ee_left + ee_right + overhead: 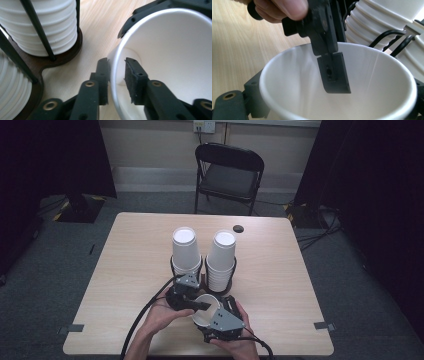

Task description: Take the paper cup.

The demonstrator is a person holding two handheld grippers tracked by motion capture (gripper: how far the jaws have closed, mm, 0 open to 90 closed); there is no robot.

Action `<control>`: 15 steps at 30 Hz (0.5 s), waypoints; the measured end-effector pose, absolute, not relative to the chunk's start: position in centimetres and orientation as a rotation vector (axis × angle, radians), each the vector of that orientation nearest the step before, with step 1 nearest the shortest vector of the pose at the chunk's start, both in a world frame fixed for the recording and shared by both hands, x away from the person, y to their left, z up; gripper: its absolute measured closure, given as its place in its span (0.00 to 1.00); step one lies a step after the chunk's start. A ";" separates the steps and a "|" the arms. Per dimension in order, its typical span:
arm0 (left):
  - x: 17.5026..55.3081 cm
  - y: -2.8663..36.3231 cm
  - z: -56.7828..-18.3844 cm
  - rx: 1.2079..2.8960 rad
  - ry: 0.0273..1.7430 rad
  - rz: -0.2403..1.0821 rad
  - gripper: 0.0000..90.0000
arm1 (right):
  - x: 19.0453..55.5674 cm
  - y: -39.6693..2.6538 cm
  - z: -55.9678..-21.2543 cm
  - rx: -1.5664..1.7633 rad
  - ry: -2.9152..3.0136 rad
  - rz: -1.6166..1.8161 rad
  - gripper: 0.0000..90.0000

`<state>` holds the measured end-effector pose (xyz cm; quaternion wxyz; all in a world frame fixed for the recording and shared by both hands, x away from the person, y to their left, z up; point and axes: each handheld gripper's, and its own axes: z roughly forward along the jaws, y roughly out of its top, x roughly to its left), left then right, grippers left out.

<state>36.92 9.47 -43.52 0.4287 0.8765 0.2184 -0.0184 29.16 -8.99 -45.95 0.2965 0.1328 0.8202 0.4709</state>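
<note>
A white paper cup (204,316) lies tilted near the table's front edge, mouth toward the person's left. My right gripper (216,319) is shut on its body; in the right gripper view its jaws flank the cup (294,87). My left gripper (200,306) straddles the cup's rim (117,50). One pad (135,80) is inside the cup, and the other finger (101,77) is outside. A small gap shows between the inner pad and the wall, so the left gripper (116,62) is open. Its inner pad (334,72) hangs in the cup's mouth.
Two tall stacks of white cups (185,251) (221,257) stand mouth down in a black wire holder (202,279) on a dark wooden base (65,56), just behind the grippers. A black folding chair (229,172) stands beyond the wooden table (125,265). A small black disc (238,228) lies near the far edge.
</note>
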 end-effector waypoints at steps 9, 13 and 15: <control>36.6 10.6 -43.1 2.060 0.599 0.069 0.49 | 29.5 -9.6 -45.8 0.435 2.164 1.262 0.12; 36.1 11.4 -42.9 1.992 0.611 0.150 0.40 | 29.8 -10.1 -45.9 0.489 2.151 1.255 0.12; 35.9 11.9 -43.0 1.956 0.627 0.173 0.37 | 30.0 -10.4 -45.9 0.517 2.145 1.258 0.12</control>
